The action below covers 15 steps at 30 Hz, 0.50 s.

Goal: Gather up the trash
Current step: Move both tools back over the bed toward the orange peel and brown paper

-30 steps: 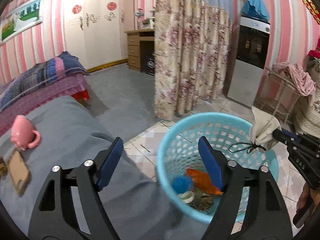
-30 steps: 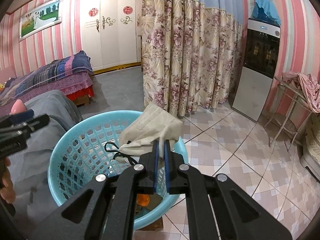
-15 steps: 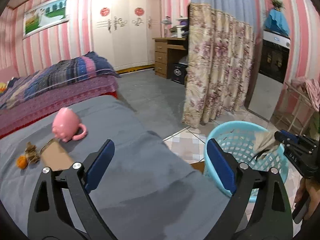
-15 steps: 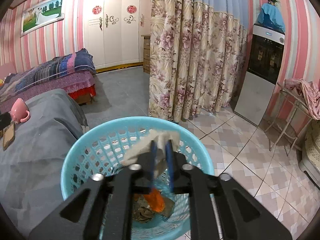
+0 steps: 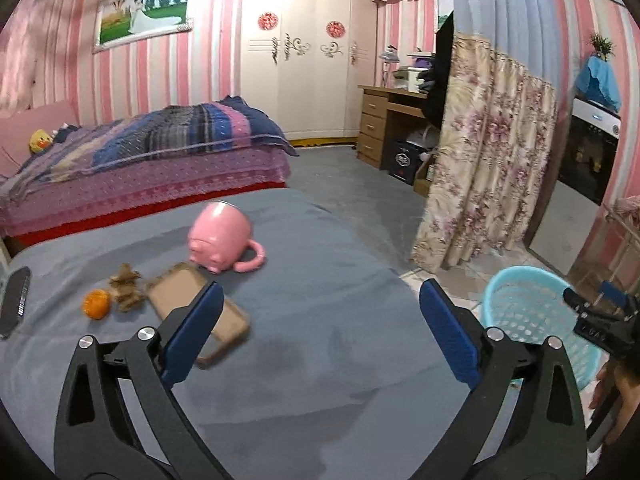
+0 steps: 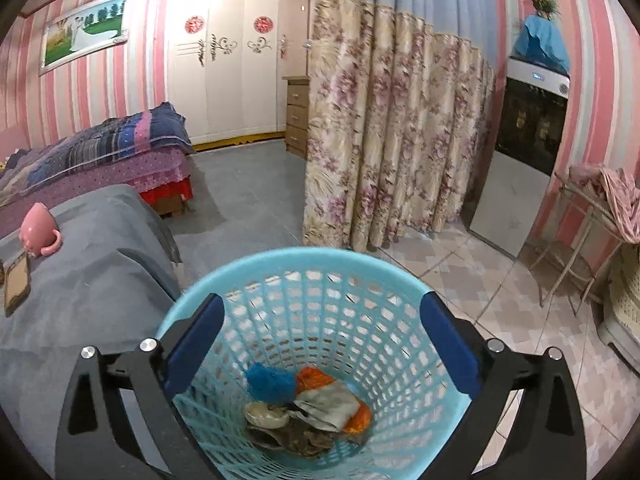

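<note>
A light blue basket (image 6: 280,272) stands on the floor beside the grey-covered table (image 5: 328,352). My right gripper (image 6: 320,344) is open above it; a pale face mask (image 6: 328,400) lies inside on orange, blue and brown trash. My left gripper (image 5: 318,328) is open and empty over the table. On the table at the left lie an orange peel ball (image 5: 96,304) and a brown crumpled scrap (image 5: 126,286). The basket (image 5: 528,312) and the right gripper (image 5: 600,316) show at the right of the left wrist view.
A pink pig mug (image 5: 222,240) lies on its side by a phone in a tan case (image 5: 200,308). A dark flat object (image 5: 14,300) lies at the table's left edge. A bed (image 5: 152,168), a floral curtain (image 6: 392,140) and a wire stand (image 6: 580,232) surround the spot.
My right gripper opened and the face mask dropped into the basket. My left gripper swung left from the basket to over the table.
</note>
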{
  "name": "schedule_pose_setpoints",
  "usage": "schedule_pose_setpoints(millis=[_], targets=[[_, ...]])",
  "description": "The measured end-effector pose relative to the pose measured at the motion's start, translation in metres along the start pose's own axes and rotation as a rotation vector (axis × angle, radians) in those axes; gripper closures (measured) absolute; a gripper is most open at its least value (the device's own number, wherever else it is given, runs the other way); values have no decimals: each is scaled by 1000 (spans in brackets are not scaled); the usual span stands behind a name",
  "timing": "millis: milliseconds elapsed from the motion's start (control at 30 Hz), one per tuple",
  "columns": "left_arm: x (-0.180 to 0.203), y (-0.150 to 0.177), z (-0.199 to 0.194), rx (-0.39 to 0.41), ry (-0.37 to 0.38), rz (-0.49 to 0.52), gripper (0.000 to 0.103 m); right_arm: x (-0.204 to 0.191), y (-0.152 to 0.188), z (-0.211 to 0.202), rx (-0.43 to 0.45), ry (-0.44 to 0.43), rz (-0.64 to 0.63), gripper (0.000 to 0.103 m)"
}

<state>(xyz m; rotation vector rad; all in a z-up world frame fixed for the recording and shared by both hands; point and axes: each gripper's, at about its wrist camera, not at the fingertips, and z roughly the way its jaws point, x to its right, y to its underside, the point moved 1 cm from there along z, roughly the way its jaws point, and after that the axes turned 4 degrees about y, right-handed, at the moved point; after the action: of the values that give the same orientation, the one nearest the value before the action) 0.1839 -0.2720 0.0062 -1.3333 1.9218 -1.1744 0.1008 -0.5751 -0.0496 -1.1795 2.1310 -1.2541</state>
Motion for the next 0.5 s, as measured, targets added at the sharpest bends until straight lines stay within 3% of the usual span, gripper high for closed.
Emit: schedule_pose_setpoints(millis=[500], targets=[[-121,2,2,-23,-185,-94,6,-128,-22,-20,50,-245,-79,5]])
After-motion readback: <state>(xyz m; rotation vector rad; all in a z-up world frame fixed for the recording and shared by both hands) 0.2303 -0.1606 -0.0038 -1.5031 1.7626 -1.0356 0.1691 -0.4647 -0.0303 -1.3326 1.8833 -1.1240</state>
